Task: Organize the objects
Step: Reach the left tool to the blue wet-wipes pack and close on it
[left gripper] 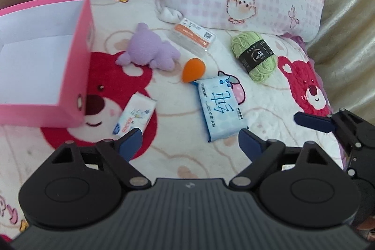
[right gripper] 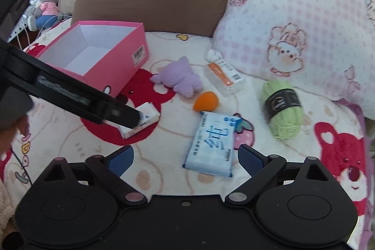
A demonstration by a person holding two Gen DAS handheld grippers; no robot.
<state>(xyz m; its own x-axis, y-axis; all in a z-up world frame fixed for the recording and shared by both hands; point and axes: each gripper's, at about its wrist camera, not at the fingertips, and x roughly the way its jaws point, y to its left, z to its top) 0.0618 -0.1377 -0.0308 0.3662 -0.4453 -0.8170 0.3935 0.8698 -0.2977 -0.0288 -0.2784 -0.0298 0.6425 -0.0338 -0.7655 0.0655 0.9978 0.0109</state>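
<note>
On a bed, the left gripper and right gripper hang open and empty over scattered items, likely bound for the empty pink box.

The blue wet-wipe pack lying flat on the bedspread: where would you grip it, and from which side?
Grip the blue wet-wipe pack across its short width, probably near mid-length, coming from above. It lies flat on the soft bedspread with its long axis running roughly away from the camera, so the long edges are the narrow span. The open right gripper already roughly straddles its near end; the orange sponge sits clear of it.
</note>
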